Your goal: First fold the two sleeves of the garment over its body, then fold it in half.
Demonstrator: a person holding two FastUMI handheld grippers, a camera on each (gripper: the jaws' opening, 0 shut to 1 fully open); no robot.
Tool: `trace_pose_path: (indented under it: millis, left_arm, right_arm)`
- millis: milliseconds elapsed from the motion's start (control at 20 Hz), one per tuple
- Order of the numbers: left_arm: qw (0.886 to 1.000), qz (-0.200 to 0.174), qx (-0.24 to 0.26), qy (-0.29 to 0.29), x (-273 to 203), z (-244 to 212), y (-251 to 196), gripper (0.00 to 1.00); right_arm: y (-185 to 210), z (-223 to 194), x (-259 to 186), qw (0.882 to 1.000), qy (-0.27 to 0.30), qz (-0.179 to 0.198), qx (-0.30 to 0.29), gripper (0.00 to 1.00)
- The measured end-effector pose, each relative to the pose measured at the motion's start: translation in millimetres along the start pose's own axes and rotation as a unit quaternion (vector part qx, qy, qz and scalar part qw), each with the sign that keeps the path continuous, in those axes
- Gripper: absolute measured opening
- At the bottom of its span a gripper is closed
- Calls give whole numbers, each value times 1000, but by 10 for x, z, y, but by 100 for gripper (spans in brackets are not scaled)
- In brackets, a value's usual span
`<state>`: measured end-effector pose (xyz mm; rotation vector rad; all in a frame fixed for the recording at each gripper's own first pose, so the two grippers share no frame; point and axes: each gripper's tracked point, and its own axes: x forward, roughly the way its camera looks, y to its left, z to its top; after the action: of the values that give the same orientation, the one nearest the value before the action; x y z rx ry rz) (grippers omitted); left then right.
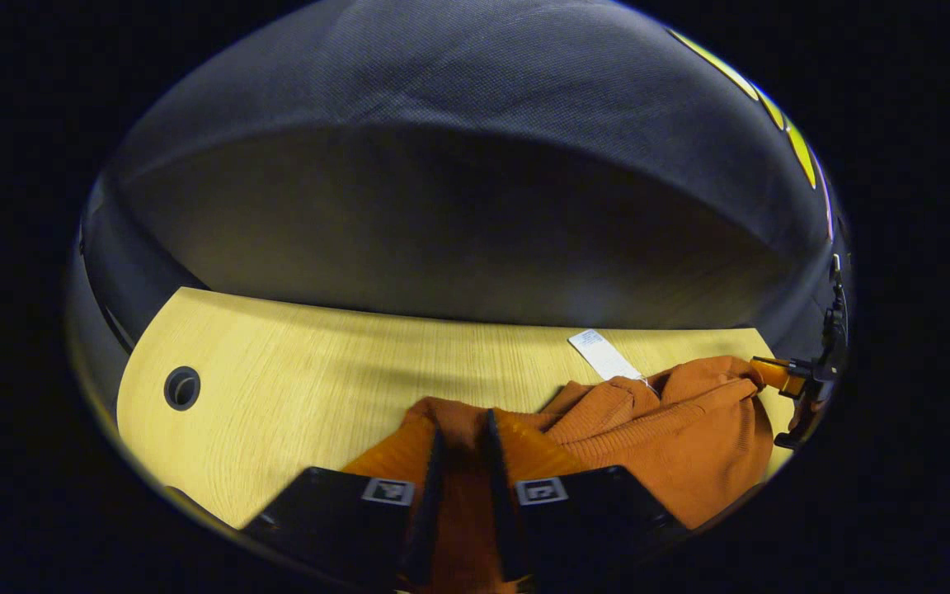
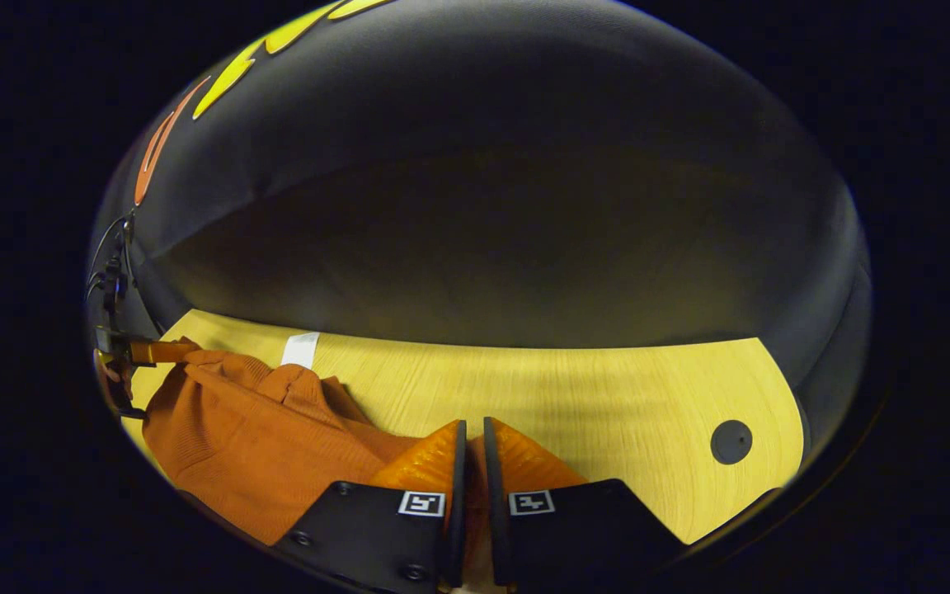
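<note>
left gripper (image 1: pixel 463 437): fingers close together, a fold of the orange garment (image 1: pixel 673 437) pinched between them, so it is clenched on the cloth. the fabric runs up through the narrow gap and hides the table right behind the tips. right gripper (image 2: pixel 471 437): fingers likewise drawn near together, with orange fabric in the slot between them; clenched on the garment (image 2: pixel 252 437) too.

landmark: the garment. it lies bunched and rumpled on the wooden table (image 1: pixel 302 388), not flat, ribbed knit showing. in the left gripper view the heap spreads off toward the right gripper (image 1: pixel 780 375), whose tips touch the heap's far edge. in the right gripper view the heap spreads toward the left gripper (image 2: pixel 153 352), seen at the far end of the cloth.

a white tag (image 1: pixel 603 355) sticks out from the garment's far side, lying on the table toward the booth wall (image 1: pixel 458 206). a round cable hole (image 1: pixel 182 388) sits in the table well apart from the garment, on bare wood; another hole (image 2: pixel 731 441) sits well apart on the other side.
</note>
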<state>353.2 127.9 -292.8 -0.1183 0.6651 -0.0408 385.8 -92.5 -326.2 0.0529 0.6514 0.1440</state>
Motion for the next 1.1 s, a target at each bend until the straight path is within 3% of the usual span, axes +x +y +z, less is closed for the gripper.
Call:
trace_pose_path:
  millis: [100, 150, 200, 250, 350, 500, 700, 850, 950, 1100]
  left_arm:
    - [999, 20, 15, -22, -51, 159, 108, 74]
    - [999, 21, 19, -29, -73, 223, 139, 94]
    - [999, 24, 19, -35, -139, 274, 126, 98]
    - [999, 31, 17, -40, -199, 319, 124, 99]
    - [998, 42, 3, -56, -378, 401, 108, 99]
    - [992, 44, -23, -113, -910, 781, 24, 99]
    - [979, 48, -14, -198, -1844, 1227, -185, 99]
    - [964, 51, 4, -263, -2623, 1535, -344, 99]
    - [953, 47, 21, -297, -3120, 1673, -510, 98]
    - [939, 68, 46, -335, -3935, 1782, -636, 98]
  right_arm:
    - [-17, 56, -49, 1000, -6, -14, 3, 18]
    - [-16, 81, -75, 1000, -8, -19, -10, 27]
    - [28, 106, -90, 1000, -11, -14, -15, 29]
    - [53, 129, -140, 1000, -11, -14, -18, 34]
    - [76, 244, -409, 999, -17, -21, -36, 65]
    - [259, 594, -870, 995, -69, -31, -62, 77]
    - [602, 1193, -1847, 985, -162, -34, -53, 84]
    - [898, 1661, -2632, 970, -237, -33, -40, 88]
    - [1066, 1820, -3152, 963, -266, -30, -37, 88]
    - [1346, 1657, -3710, 958, -282, -33, -42, 88]
